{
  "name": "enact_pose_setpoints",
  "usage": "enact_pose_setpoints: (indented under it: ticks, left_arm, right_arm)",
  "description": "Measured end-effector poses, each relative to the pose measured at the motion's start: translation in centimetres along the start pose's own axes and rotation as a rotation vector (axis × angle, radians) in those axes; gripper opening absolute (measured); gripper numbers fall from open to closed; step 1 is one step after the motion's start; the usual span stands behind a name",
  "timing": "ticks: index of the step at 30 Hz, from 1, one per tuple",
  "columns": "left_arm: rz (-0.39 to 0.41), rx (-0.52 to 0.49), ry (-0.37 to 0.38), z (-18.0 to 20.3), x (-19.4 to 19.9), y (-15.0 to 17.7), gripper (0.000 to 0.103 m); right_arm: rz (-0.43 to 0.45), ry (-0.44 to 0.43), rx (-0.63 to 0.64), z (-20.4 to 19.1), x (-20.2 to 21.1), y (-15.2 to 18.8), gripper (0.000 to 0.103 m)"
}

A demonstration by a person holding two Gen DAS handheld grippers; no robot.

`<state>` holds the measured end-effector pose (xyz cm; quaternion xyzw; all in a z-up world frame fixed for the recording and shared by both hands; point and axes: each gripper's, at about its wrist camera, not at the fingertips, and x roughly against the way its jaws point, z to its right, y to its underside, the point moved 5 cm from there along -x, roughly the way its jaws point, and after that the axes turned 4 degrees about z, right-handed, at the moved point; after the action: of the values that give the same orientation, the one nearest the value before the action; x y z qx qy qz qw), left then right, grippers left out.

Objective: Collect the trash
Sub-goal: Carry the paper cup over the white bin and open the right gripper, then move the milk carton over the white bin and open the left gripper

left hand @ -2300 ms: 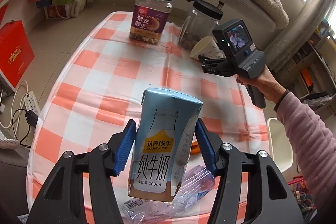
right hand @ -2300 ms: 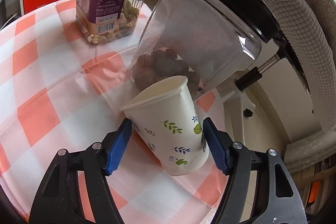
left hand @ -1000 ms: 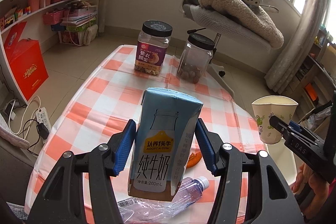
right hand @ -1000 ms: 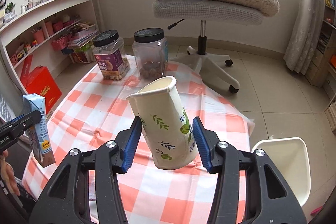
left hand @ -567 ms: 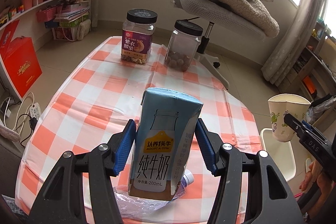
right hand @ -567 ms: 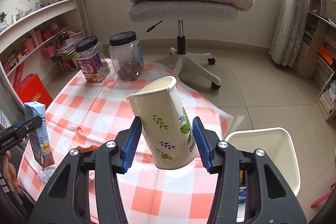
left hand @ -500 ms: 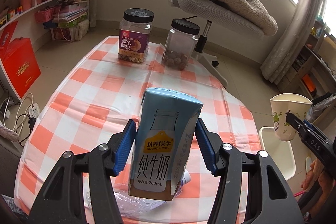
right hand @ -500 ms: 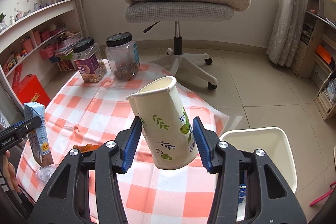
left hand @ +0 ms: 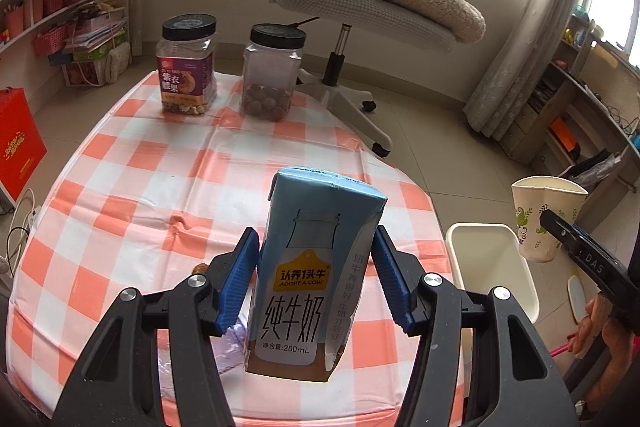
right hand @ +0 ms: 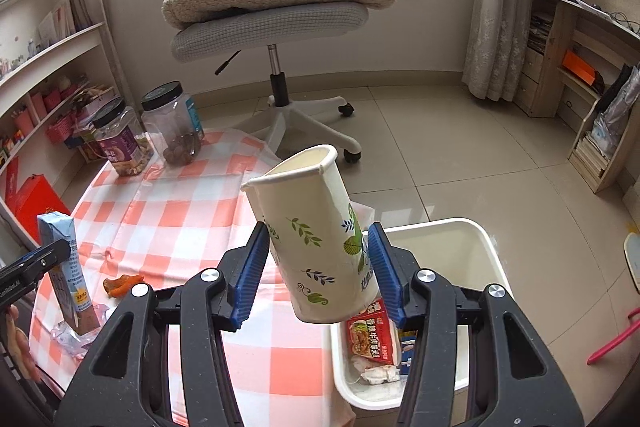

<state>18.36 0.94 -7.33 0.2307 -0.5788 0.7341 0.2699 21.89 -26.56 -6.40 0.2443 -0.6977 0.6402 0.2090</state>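
My left gripper (left hand: 316, 283) is shut on a blue milk carton (left hand: 312, 267), held upright above the near edge of the checked table (left hand: 160, 171). The same carton (right hand: 66, 267) shows at the left of the right wrist view. My right gripper (right hand: 318, 275) is shut on a squeezed white paper cup (right hand: 316, 239) with a leaf print, held over the table's right edge beside the white bin (right hand: 480, 251). That cup (left hand: 542, 219) hangs above the bin (left hand: 492, 267) in the left wrist view. A crushed clear plastic bottle (left hand: 228, 339) lies under the carton.
Two black-lidded jars (left hand: 186, 67) (left hand: 272, 75) stand at the table's far end. An orange peel (right hand: 122, 283) lies near the left gripper. The bin holds a red packet (right hand: 370, 335) and crumpled paper. An office chair (right hand: 276, 23) with a blanket stands behind the table.
Both grippers have swung toward the right side of the table with the carton and the cup in them; the white bin has come fully into view under the cup.
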Motion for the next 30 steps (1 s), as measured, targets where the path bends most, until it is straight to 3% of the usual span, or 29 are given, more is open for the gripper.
enact_pose_setpoints:
  ticks: [13,16,18,23,30]
  left_arm:
    - [-0.047,-0.126,0.125,12.3,-2.5,0.9,0.057]
    - [-0.061,-0.151,0.159,15.4,-3.2,1.3,0.057]
    - [-0.071,-0.167,0.179,17.3,-3.7,1.6,0.057]
    - [-0.085,-0.203,0.215,21.4,-4.7,2.3,0.057]
    - [-0.114,-0.235,0.254,24.9,-5.4,3.1,0.057]
  right_arm:
    - [0.036,0.105,-0.184,9.4,2.0,-0.5,0.052]
    - [0.061,0.138,-0.235,11.5,2.8,-0.7,0.059]
    - [0.085,0.167,-0.28,13.0,3.5,-0.8,0.075]
    - [0.135,0.234,-0.358,16.1,4.9,-1.1,0.085]
    - [0.145,0.253,-0.428,18.5,5.6,-0.8,0.088]
